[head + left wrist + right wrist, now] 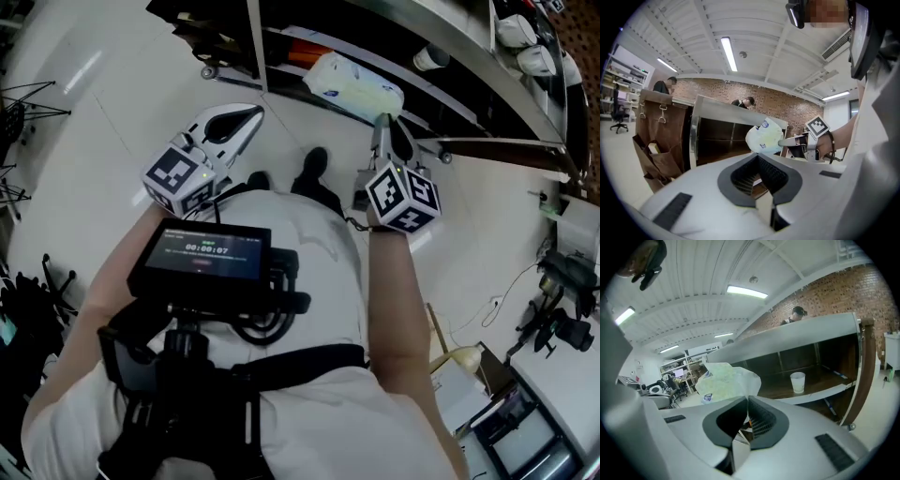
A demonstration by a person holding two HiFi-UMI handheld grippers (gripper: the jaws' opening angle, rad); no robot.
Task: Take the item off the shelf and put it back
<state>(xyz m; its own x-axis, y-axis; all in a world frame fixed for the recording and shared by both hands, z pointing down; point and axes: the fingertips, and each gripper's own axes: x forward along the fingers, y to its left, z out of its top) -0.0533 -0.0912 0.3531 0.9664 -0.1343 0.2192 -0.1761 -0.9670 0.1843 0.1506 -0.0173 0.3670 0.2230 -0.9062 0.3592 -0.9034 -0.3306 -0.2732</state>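
The first half looks done. The pale soft package (354, 86) is off the shelf (469, 39) and hangs in the air just in front of the shelf's front edge, resting on no board. The right hand-held gripper (384, 122) carries it. In the right gripper view its jaws are pinched nearly together on a thin flap at the package's (724, 383) lower edge, and the bulk of the bag stands above the jaw tips. The left hand-held gripper (251, 114) is held up well apart from the shelf, and its own view shows its jaws together with nothing between them. What remains, as I judge it, is the return: carry the package to a board, set it down behind the front edge and let go.

No view shows which board the package belongs on. The right gripper view shows a white cup (798, 382) near the front edge of one board, with open room beside it. The print on the package is too small to read. In the head view the shelf is cut off at the top, and the person's chest rig (202, 258) hides the floor below.
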